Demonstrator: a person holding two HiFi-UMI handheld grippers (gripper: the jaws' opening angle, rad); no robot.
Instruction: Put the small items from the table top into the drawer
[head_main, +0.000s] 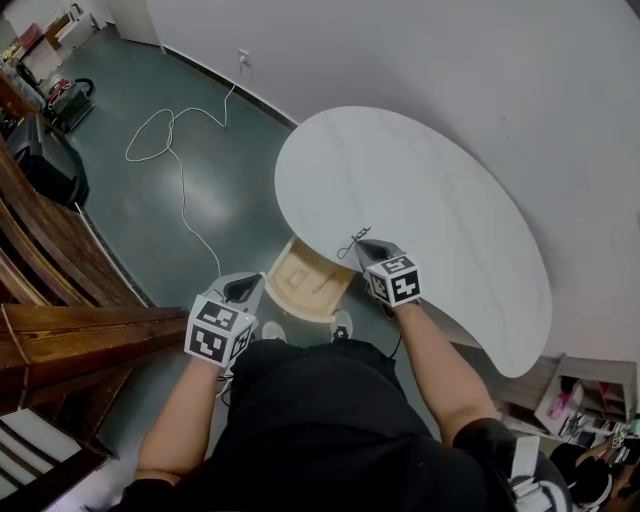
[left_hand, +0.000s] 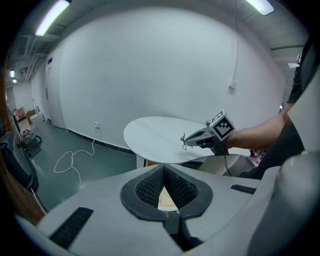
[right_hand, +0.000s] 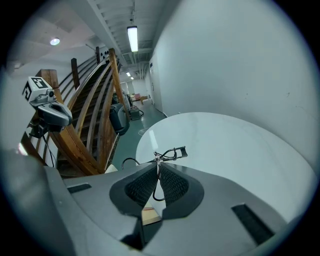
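Observation:
My right gripper is shut on a black eyelash curler, held just above the near edge of the white oval table. In the right gripper view the curler sticks out past the pads, one of its handle loops pinched between them. Below the table's edge the light wooden drawer stands pulled out. My left gripper hangs lower, left of the drawer, shut with nothing in it. From the left gripper view the right gripper shows with the curler over the table.
A white cable lies looped on the green floor to the left. A wooden staircase runs along the left side. The white wall stands behind the table. A small shelf unit is at the lower right.

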